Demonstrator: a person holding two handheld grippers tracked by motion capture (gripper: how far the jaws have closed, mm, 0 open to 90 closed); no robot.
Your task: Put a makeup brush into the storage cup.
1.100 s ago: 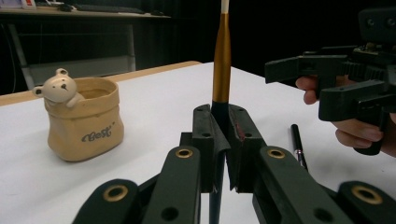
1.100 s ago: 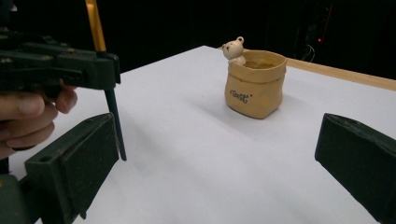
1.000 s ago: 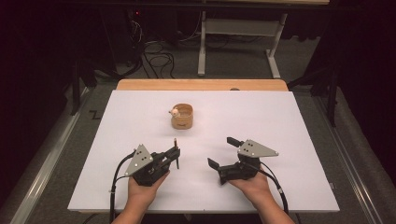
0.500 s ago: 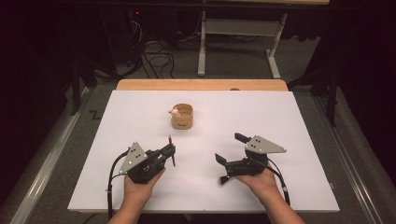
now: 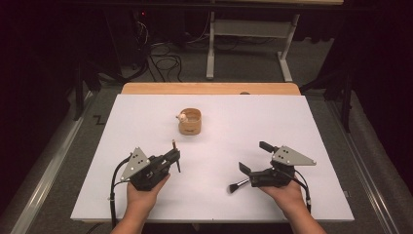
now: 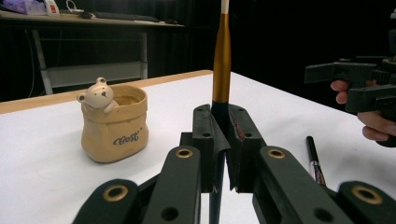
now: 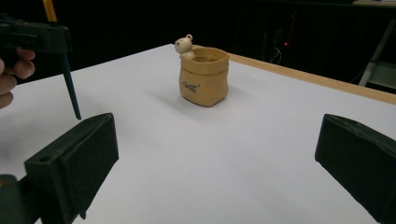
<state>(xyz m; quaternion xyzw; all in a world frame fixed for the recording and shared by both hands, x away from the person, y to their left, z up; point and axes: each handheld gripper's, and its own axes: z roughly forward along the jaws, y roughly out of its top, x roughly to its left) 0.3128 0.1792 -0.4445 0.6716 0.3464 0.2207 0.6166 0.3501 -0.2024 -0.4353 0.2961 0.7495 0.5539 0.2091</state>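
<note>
The left gripper (image 5: 174, 155) is clamped on a slim brush handle with a gold band and dark lower shaft (image 6: 221, 60), held upright at the near left of the white table (image 5: 292, 122). The right gripper (image 5: 253, 157) gapes wide, holding nothing, near right. A black-handled makeup brush (image 5: 238, 185) lies just beside it. A tan sack-shaped pot with a small bear figure (image 5: 190, 121) stands farther back, centre.

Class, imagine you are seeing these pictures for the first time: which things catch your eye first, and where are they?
A tan sack-shaped pot with a little bear on its rim stands alone mid-table. Nearer the person, the left gripper is clamped on a gold-and-dark brush handle, held upright. A second brush lies on the white table under the open right gripper.
</note>
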